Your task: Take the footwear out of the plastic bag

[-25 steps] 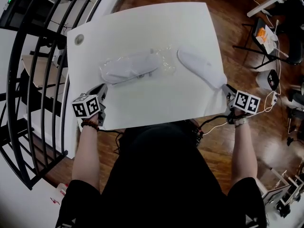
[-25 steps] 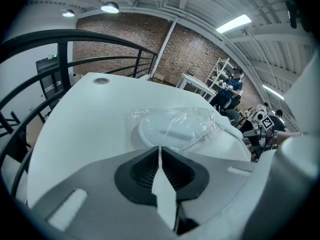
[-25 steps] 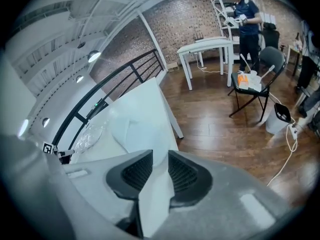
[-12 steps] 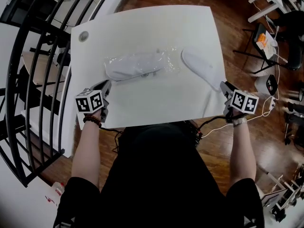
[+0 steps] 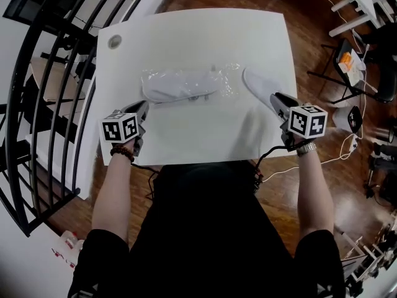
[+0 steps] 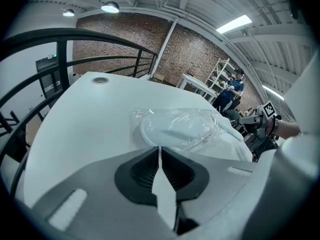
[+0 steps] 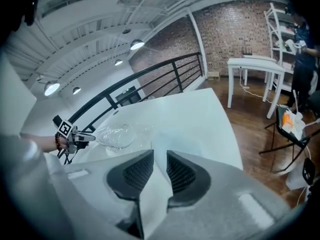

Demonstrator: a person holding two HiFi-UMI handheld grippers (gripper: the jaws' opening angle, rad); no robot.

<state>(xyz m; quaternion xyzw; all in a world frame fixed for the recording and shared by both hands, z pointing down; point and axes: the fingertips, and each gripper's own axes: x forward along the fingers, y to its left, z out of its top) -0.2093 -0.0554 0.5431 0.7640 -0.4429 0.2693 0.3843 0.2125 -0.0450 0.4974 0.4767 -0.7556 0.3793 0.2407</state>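
Note:
A clear plastic bag (image 5: 186,84) lies across the middle of the white table (image 5: 198,36) with a white slipper inside it. The left gripper view shows the bag (image 6: 180,126) just beyond my left gripper (image 6: 159,156). That gripper (image 5: 141,107) rests near the bag's left end, shut and empty. A second white slipper (image 5: 257,82) lies loose to the right of the bag. My right gripper (image 5: 276,98) hangs over that slipper's near end. Its jaws (image 7: 160,156) have just been closing but stand apart, with only white surface in the gap; no grip shows.
A round grommet (image 5: 115,41) sits in the table's far left corner. A black railing (image 5: 43,73) runs along the left side. To the right, on the wood floor, stand a chair (image 5: 350,61) with orange papers and some cables. A person (image 6: 235,84) stands far back.
My right gripper has moved from the table's near right edge up and left over the loose slipper's near end, rolling as it went. Left gripper, bag and slipper stay put.

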